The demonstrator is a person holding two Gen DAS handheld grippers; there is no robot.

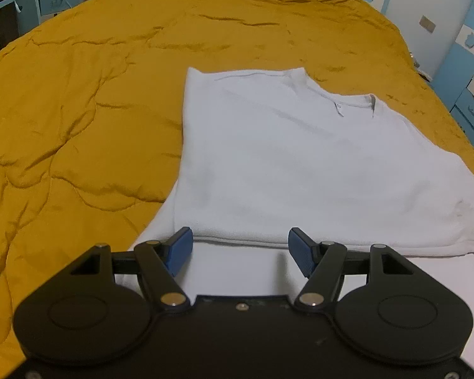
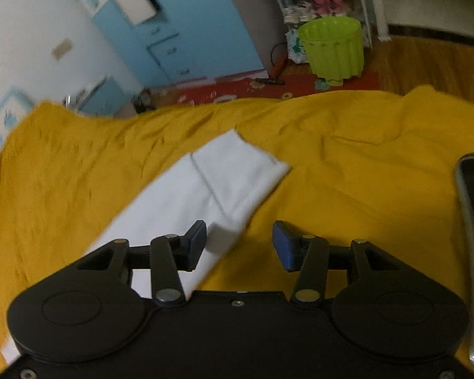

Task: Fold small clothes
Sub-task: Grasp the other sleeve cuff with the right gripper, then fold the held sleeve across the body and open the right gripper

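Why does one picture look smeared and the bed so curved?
Right wrist view: motion blur smears the green bin and blue cabinets. Left wrist view: sharp, but the fisheye lens bows the yellow bedspread; the white shirt looks evenly lit, without glare.

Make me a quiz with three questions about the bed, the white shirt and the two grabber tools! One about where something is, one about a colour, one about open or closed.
1. Where does the white shirt lie?
A. On the bed cover
B. In the bin
C. On the floor

2. What colour is the bed cover?
A. Pink
B. Mustard yellow
C. Grey

3. How do the jaws of the left tool stand?
A. Shut on the shirt
B. Shut on nothing
C. Open, holding nothing

Answers:
1. A, since the shirt is spread flat on the cover in the left view.
2. B, as yellow cloth fills both views around the shirt.
3. C, because its blue pads stand apart above the shirt's near edge, with nothing pinched between them.
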